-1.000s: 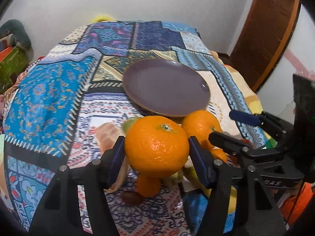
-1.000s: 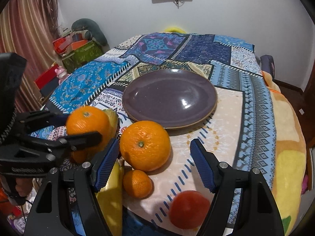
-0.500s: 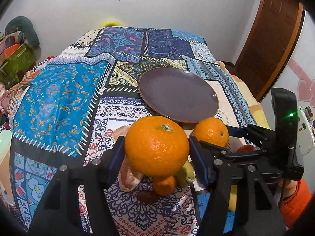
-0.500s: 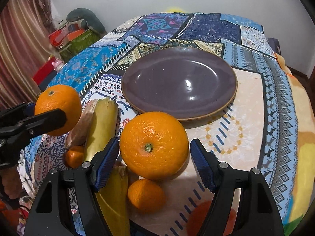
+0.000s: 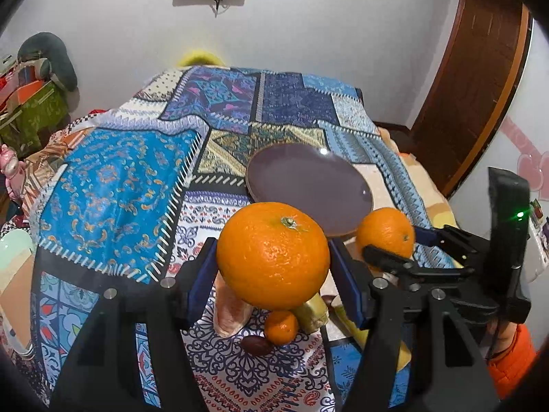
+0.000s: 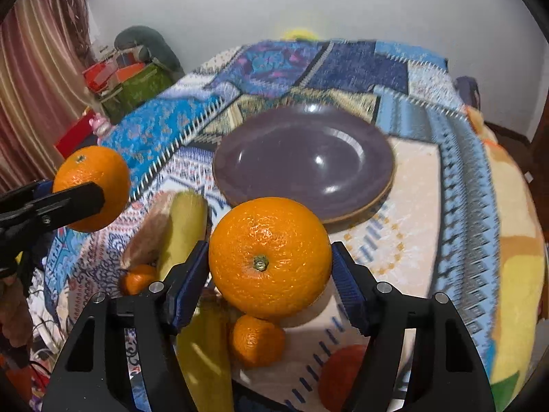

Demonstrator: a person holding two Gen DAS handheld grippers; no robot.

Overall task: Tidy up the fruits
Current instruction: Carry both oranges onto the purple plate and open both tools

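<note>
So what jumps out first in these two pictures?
Two big bright oranges, each pinched in a black gripper with blue pads: one in the left gripper, its large orange lifted, the other orange in the right gripper. Behind them lies an empty round purple plate on the blue patchwork cloth. Near the camera sits a heap of leftover fruit, including a small tangerine.

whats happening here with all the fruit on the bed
A person is sorting fruit with a handheld gripper in each hand. The left gripper is shut on a large orange, held above the patterned blanket. The right gripper is shut on another orange. The purple plate ahead holds nothing yet. A small tangerine, a yellow banana and a red fruit lie on the blanket.
</note>
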